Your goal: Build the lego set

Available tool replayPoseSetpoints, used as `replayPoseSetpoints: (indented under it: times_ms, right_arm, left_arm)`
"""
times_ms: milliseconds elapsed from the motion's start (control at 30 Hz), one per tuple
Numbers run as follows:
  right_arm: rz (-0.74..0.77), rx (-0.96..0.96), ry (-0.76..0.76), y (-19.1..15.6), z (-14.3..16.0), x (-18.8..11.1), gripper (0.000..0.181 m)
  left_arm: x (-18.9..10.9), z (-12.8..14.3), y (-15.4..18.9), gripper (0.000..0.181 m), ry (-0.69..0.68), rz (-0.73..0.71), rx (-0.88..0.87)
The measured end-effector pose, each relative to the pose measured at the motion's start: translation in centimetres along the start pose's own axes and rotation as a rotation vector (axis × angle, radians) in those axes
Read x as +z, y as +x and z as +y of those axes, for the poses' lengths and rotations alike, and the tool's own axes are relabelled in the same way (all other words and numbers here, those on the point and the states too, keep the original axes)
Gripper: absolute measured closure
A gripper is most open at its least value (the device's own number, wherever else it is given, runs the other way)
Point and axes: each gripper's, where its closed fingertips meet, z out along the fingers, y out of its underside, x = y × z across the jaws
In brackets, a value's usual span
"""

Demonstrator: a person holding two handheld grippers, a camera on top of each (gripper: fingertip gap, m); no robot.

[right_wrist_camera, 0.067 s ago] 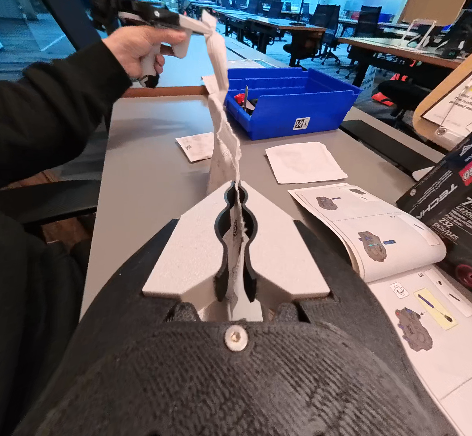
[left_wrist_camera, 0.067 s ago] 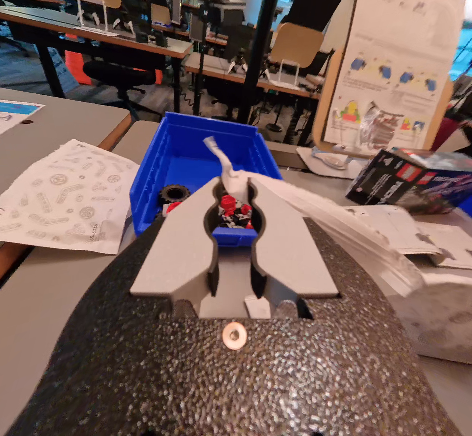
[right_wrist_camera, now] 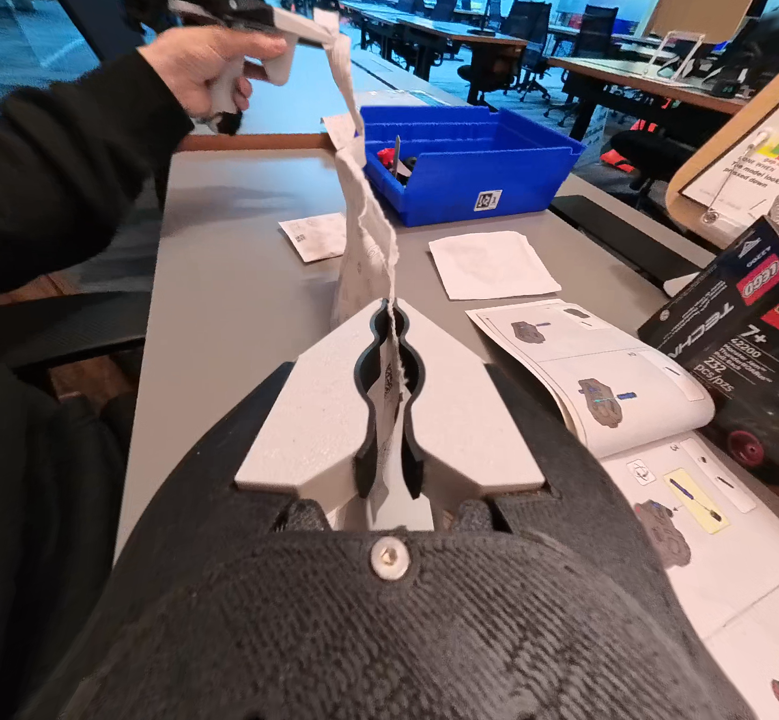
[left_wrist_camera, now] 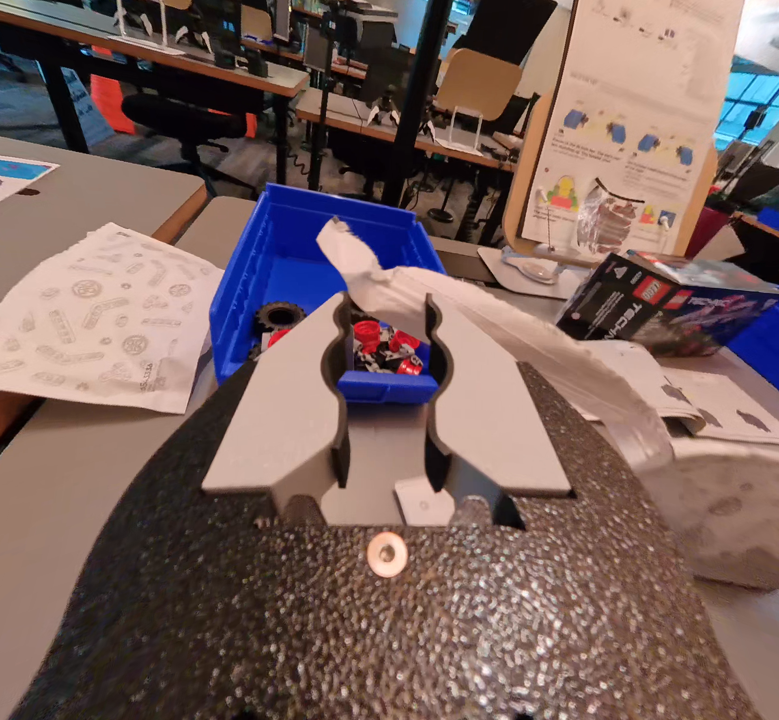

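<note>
Right wrist view: the paper parts bag (right_wrist_camera: 366, 231) is pinched in the closed right gripper (right_wrist_camera: 390, 312), its top resting loose in the parted left gripper (left_wrist_camera: 385, 303), while loose pieces (left_wrist_camera: 385, 347) lie in the blue bin (left_wrist_camera: 269, 261); assembly is judged not begun.

My left claw (left_wrist_camera: 385, 307) hides the near wall of the blue bin (left_wrist_camera: 295, 231) and most of the parts (left_wrist_camera: 385, 347) heaped in it; I see only red and black bits through the gap, too small to name. A tyre (left_wrist_camera: 280, 314) shows half, the rest behind my finger. The paper bag (left_wrist_camera: 484, 320) is smeared with blur, its far end lost at my right claw. In the right wrist view the bag's (right_wrist_camera: 366, 244) lower part sinks between my right claw (right_wrist_camera: 394, 312), out of sight. The box (right_wrist_camera: 725, 320) and booklet (right_wrist_camera: 590, 366) run off the right edge. The bin's (right_wrist_camera: 484, 177) contents are mostly behind its wall.
</note>
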Motion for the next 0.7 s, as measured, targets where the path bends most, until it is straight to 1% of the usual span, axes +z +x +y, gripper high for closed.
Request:
replayPoseSetpoints:
  times_ms: [33,100,167,200,267,300,333,367,400,433,500,533,567,600,633,700]
  right_arm:
    - [0.004,-0.015,-0.009,0.0,0.0,0.0,0.181]
    - [0.009,-0.046,-0.017,0.0,-0.1,0.1,0.181]
    - [-0.029,-0.092,-0.016,-0.6,-0.2,0.2,0.181]
    - [-0.029,-0.102,-0.019,-0.6,-0.2,0.2,0.181]
    - [-0.006,-0.095,-0.034,-0.2,0.0,0.1,0.181]
    - [0.009,-0.079,-0.039,0.2,0.1,0.1,0.181]
    - [0.011,-0.070,-0.041,0.3,0.1,0.0,0.181]
    - [-0.010,-0.076,-0.030,-0.1,0.0,0.0,0.181]
    - [-0.039,-0.096,-0.014,-0.7,-0.3,0.0,0.181]
    - [-0.049,-0.124,-0.008,-1.1,-0.5,0.1,0.181]
    - [-0.048,-0.166,-0.033,-1.5,-0.2,0.3,0.181]
    - [-0.066,-0.167,-0.034,-1.9,-0.2,0.4,0.181]
    - [-0.080,-0.158,-0.030,-2.2,-0.3,0.4,0.181]
    - [-0.081,-0.154,-0.030,-2.3,-0.3,0.5,0.181]
    - [-0.080,-0.160,-0.029,-2.3,-0.3,0.5,0.181]
    - [-0.075,-0.163,-0.034,-2.4,-0.2,0.4,0.181]
  left_arm:
    - [-0.5,0.4,0.0,0.145,-0.026,-0.013,0.028]
    - [-1.8,1.0,0.5,0.129,-0.072,-0.051,0.125]
    - [-3.1,1.4,3.2,0.119,-0.098,-0.009,0.237]
    - [-3.7,1.9,4.8,0.111,-0.125,0.015,0.296]
    - [-5.0,3.4,7.7,0.099,-0.210,0.024,0.448]
    - [-5.6,4.0,8.1,0.092,-0.256,-0.038,0.555]
    - [-6.3,3.9,8.0,0.088,-0.278,-0.127,0.667]
    - [-6.7,3.5,9.0,0.092,-0.263,-0.155,0.752]
    - [-6.8,3.6,11.6,0.102,-0.231,-0.075,0.795]
    - [-6.8,4.3,15.0,0.106,-0.205,0.064,0.799]
    - [-7.1,6.7,21.3,0.115,-0.229,0.357,0.768]
    - [-7.2,8.1,24.0,0.120,-0.249,0.485,0.766]
    - [-7.1,9.4,26.0,0.127,-0.258,0.580,0.780]
    - [-6.9,10.8,27.5,0.133,-0.279,0.655,0.809]
    - [-6.6,12.4,28.2,0.135,-0.322,0.706,0.858]
    - [-5.3,14.8,28.3,0.138,-0.394,0.719,0.963]
